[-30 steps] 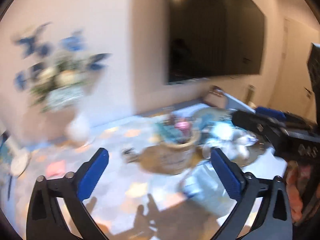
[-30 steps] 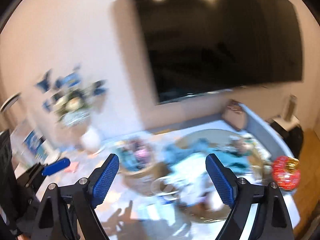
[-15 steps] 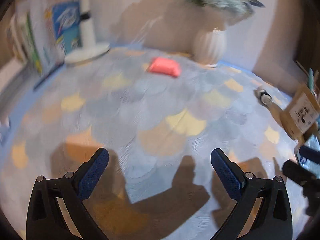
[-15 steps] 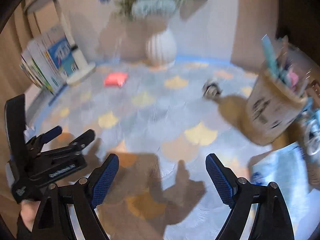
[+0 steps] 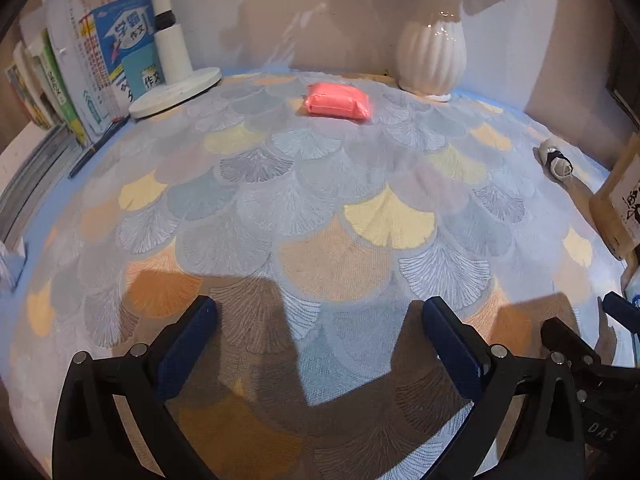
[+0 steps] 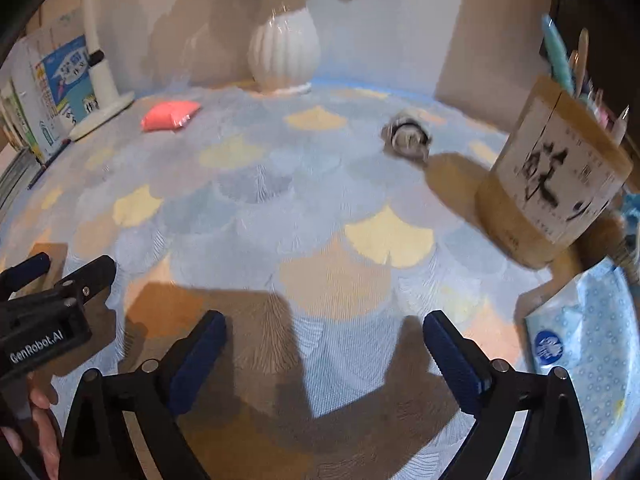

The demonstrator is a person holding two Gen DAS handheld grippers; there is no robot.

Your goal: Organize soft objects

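**deskwatcher:** So where did the soft stuff sit? I saw a pink pouch (image 5: 338, 101) lying flat at the far side of the desk (image 5: 320, 216), between the lamp base (image 5: 176, 90) and the white vase (image 5: 432, 54), apart from both.

**umi_fan:** Yep, same pouch from the right cam too. There was also a small rolled black-and-white thing (image 6: 408, 136) further right, near the wooden pen holder (image 6: 556, 176), not touching it. Too blurry to say what it was. A blue dotted packet (image 6: 588, 344) lay at the right edge.

**deskwatcher:** And the claws?

**umi_fan:** Left claw (image 5: 316, 344) had its jaws wide apart, nothing between them, just patterned cloth underneath. Right claw (image 6: 324, 348) was opening, also empty. Both pointed down at the near part of the desk, well short of the pouch.

**deskwatcher:** Books (image 5: 100, 64) stood upright on the left behind the lamp.
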